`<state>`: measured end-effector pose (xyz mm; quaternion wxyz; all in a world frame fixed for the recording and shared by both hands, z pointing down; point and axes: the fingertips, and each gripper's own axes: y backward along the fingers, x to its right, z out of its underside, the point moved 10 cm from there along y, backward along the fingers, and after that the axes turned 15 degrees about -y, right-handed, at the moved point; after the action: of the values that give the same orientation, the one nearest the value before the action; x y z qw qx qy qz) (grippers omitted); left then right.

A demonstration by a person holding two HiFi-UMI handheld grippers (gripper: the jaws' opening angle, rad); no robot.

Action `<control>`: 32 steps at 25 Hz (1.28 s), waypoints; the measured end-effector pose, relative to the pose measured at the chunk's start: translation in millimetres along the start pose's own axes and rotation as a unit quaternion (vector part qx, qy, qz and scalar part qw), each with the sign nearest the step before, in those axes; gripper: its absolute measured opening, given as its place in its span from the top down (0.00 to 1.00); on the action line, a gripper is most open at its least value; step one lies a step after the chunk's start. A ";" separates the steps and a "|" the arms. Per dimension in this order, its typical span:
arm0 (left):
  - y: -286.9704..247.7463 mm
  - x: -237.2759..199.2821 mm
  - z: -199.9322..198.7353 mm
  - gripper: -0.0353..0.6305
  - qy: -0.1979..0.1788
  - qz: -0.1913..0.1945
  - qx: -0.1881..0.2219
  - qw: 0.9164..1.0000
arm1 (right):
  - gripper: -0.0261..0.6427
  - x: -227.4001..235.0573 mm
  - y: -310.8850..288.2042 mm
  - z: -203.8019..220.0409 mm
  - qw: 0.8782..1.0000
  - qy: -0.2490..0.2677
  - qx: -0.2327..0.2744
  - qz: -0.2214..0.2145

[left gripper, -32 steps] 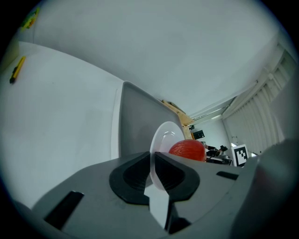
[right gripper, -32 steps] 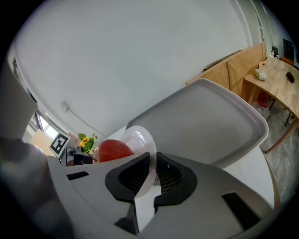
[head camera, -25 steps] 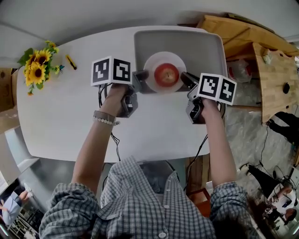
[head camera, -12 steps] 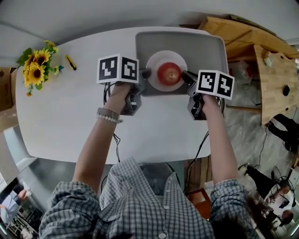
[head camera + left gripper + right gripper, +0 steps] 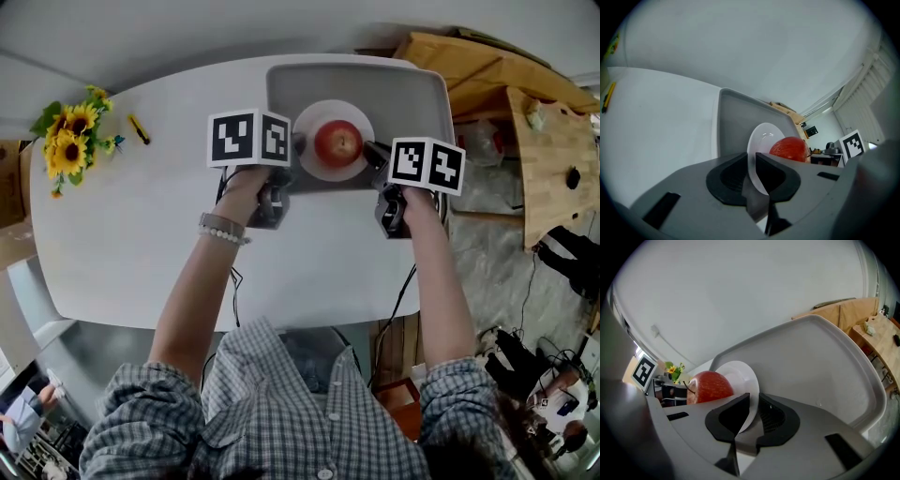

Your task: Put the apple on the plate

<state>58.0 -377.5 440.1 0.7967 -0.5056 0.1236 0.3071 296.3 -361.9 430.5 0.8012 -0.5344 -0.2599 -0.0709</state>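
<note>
A red apple [image 5: 337, 141] sits on a small white plate [image 5: 314, 167], over a grey tray [image 5: 412, 94] on the white table. My left gripper [image 5: 296, 147] is shut on the plate's left rim. My right gripper [image 5: 373, 153] is shut on its right rim. In the left gripper view the plate [image 5: 761, 136] stands edge-on between the black pads of the left gripper [image 5: 751, 159], with the apple [image 5: 788, 147] behind it. In the right gripper view the plate's rim [image 5: 740, 373] runs into the right gripper [image 5: 753, 401], with the apple [image 5: 708, 386] at the left.
A bunch of sunflowers [image 5: 70, 136] and a yellow pen [image 5: 139, 127] lie at the table's far left. Wooden furniture [image 5: 553, 141] stands beyond the table's right edge. The tray's raised rim [image 5: 862, 380] curves round the plate. Cables hang from both grippers toward the person.
Both grippers keep hold of the plate's rim. The left gripper's marker cube has shifted right and rolled a little. Plate and apple sit slightly farther back over the tray.
</note>
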 end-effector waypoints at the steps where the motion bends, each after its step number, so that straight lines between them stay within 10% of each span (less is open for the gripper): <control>1: -0.6 0.0 -0.4 0.89 0.002 -0.001 0.001 1.000 | 0.88 0.0 -0.2 0.1 1.000 0.001 0.000 0.002; 16: 7.5 -12.2 -6.7 0.77 0.097 0.042 0.064 0.992 | 0.88 2.1 0.6 -2.8 1.000 0.014 0.006 0.004; 32: 39.2 4.0 9.8 0.88 0.050 0.021 0.098 0.994 | 0.91 0.1 45.2 2.8 0.989 0.060 0.134 0.002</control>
<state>35.9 -355.7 413.9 0.8284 -0.4373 0.2038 0.2847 313.1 -340.4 394.3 0.8799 -0.4173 -0.2176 -0.0653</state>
